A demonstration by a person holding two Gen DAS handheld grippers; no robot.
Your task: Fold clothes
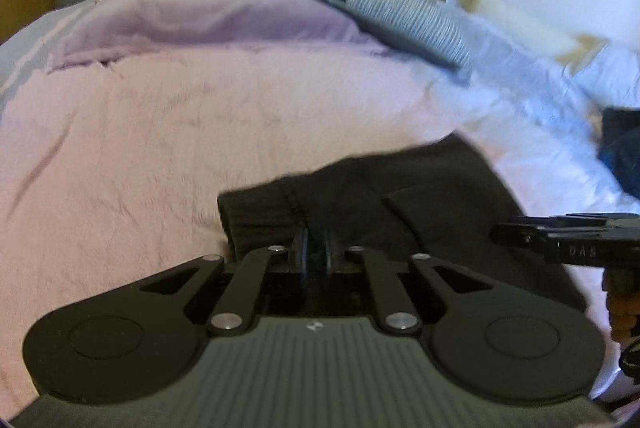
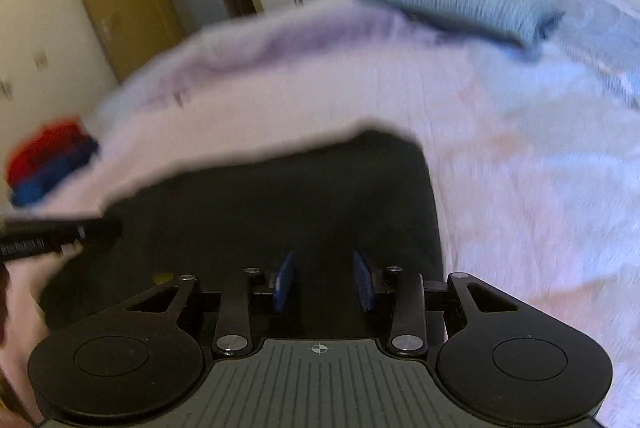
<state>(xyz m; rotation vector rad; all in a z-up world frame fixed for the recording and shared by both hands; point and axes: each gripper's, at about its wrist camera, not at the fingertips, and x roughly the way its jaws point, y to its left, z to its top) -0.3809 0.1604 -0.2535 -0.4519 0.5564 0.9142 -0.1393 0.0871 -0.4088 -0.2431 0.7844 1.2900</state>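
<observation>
We see the left gripper (image 1: 316, 254) nearly closed, pinching the near edge of the black garment (image 1: 400, 204) lying on the pink blanket (image 1: 160, 132). Right gripper (image 2: 324, 282) is open over the garment, holding nothing. Only the right view shows red and blue clothes (image 2: 48, 158) far left; only the left shows a dark pile (image 1: 622, 148) right.

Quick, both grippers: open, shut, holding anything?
Left gripper: shut on the black garment.
Right gripper: open, holding nothing, over the black garment.

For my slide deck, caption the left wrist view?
Left gripper pinching a black garment on a pink blanket.
</observation>
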